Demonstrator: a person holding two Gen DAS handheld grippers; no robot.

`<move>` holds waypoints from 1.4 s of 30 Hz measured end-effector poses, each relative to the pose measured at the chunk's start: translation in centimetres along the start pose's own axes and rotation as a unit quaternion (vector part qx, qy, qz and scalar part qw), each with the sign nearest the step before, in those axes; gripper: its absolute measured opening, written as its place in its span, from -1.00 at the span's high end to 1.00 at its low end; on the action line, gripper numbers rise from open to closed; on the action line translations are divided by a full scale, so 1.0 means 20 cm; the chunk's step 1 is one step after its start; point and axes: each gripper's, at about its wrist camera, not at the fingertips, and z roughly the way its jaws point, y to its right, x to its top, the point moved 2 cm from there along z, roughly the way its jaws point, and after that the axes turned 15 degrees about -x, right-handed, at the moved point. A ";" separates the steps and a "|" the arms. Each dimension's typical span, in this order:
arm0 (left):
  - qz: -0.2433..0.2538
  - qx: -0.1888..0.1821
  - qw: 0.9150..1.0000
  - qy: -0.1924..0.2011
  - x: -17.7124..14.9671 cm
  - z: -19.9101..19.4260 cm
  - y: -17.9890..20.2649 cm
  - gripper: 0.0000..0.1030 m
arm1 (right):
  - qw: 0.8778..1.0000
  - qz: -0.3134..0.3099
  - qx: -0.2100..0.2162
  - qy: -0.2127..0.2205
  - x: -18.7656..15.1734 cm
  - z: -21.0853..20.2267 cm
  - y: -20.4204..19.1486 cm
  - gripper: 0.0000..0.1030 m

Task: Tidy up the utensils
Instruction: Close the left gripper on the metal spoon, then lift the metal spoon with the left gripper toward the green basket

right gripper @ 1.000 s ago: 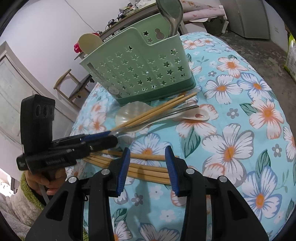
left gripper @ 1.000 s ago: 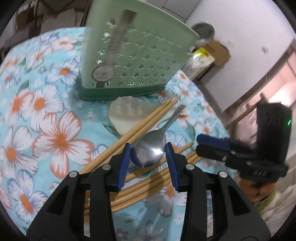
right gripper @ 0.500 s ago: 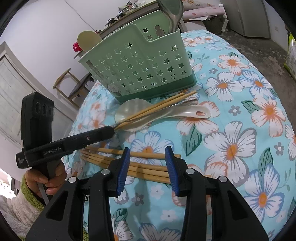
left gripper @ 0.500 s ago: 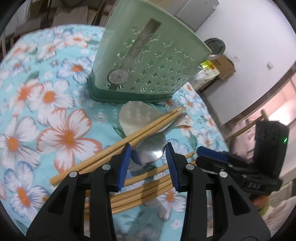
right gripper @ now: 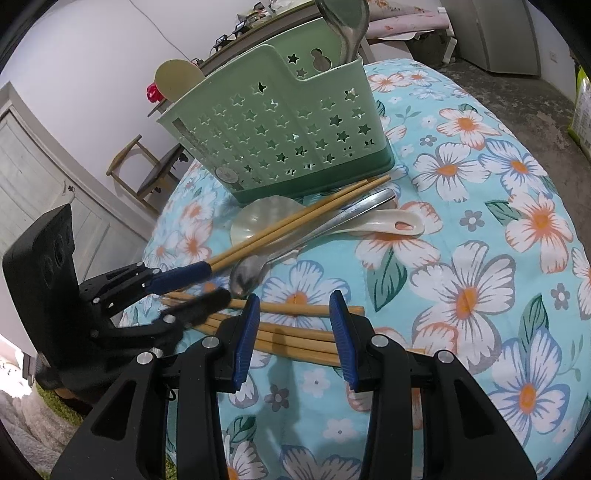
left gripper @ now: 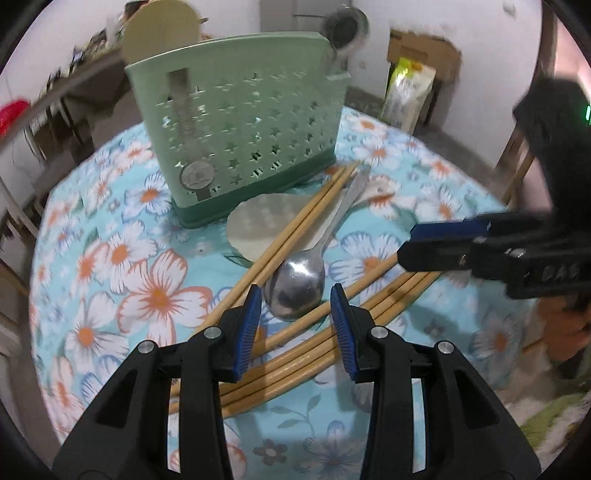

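Observation:
A green star-holed utensil basket [left gripper: 243, 136] [right gripper: 280, 136] stands on the floral tablecloth [left gripper: 147, 280]. In front of it lie a metal spoon [left gripper: 297, 284] [right gripper: 251, 273], a white rice paddle [left gripper: 262, 225] [right gripper: 384, 225], a pair of chopsticks [left gripper: 295, 229] [right gripper: 295, 225] and several more chopsticks [left gripper: 325, 347] [right gripper: 295, 338]. My left gripper [left gripper: 295, 317] is open, its jaws on either side of the spoon bowl. It also shows in the right wrist view [right gripper: 207, 282]. My right gripper [right gripper: 293, 328] is open above the chopstick bundle. It also shows in the left wrist view [left gripper: 410, 243].
A metal ladle [right gripper: 349, 22] and a beige paddle [right gripper: 177, 79] stand in the basket. The table edge drops off at the right [right gripper: 554, 110]. A wooden chair [right gripper: 147, 173] stands beyond the table. A yellow-green bag [left gripper: 406, 88] leans on the far wall.
My left gripper has swung round and pulled back a little, so the basket now faces it squarely; the spoon bowl still lies between its jaws. The right gripper has barely moved.

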 end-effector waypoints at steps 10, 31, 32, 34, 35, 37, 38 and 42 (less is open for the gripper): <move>0.010 0.027 0.999 -0.026 0.06 0.14 0.02 0.32 | 1.000 0.002 0.000 0.005 0.00 -0.01 0.00 0.25; -0.055 -0.031 0.998 0.020 0.06 0.04 -0.15 0.89 | 1.000 0.016 -0.001 0.007 0.01 -0.01 0.05 0.25; -0.056 -0.032 0.998 0.022 0.06 0.03 -0.15 0.89 | 1.000 0.015 -0.001 0.007 0.01 -0.01 0.05 0.25; -0.055 -0.033 0.998 0.021 0.04 0.03 -0.14 0.89 | 1.000 0.016 -0.001 0.006 0.01 0.00 0.05 0.25; -0.055 -0.032 0.998 0.019 0.04 0.03 -0.14 0.89 | 1.000 0.016 0.000 0.006 0.01 0.00 0.05 0.25; -0.055 -0.031 0.998 0.013 0.02 0.04 -0.13 0.89 | 1.000 0.014 0.000 0.005 0.02 0.00 0.04 0.25; -0.057 -0.031 0.998 0.012 0.01 0.04 -0.13 0.89 | 1.000 0.014 -0.001 0.005 0.02 0.00 0.04 0.25; -0.063 -0.031 0.998 0.006 -0.02 0.03 -0.13 0.89 | 1.000 0.012 -0.001 0.005 0.02 0.00 0.03 0.25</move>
